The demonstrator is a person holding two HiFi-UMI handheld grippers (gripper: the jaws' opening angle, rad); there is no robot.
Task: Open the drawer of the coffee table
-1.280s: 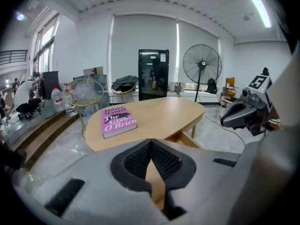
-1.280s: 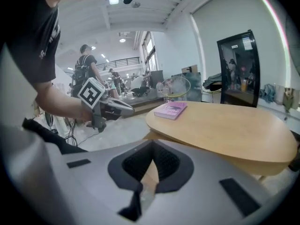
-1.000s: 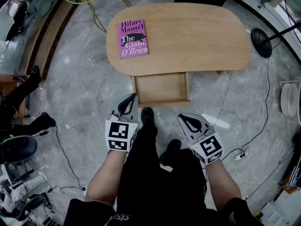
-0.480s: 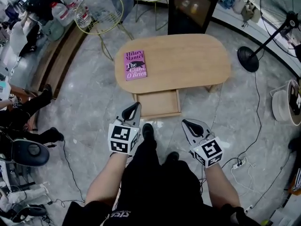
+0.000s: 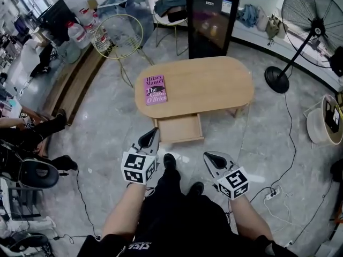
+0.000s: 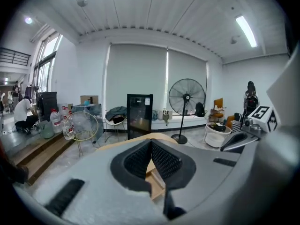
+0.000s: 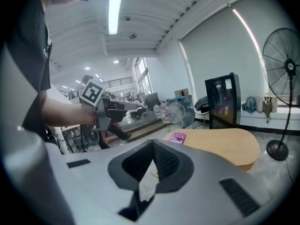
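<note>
Drawer [image 5: 179, 128] is seen slid out at the near side of the coffee table [image 5: 225, 87]. 1 pink book [image 5: 156, 90] is laid flat on the worktop's left end. The 2 grippers are held in front of the drawer, clear of it, on either side of the person's legs: left gripper [image 5: 154, 133], right gripper [image 5: 207, 156]. Both pairs of jaws are clenched together, and nothing is gripped between them.
</note>
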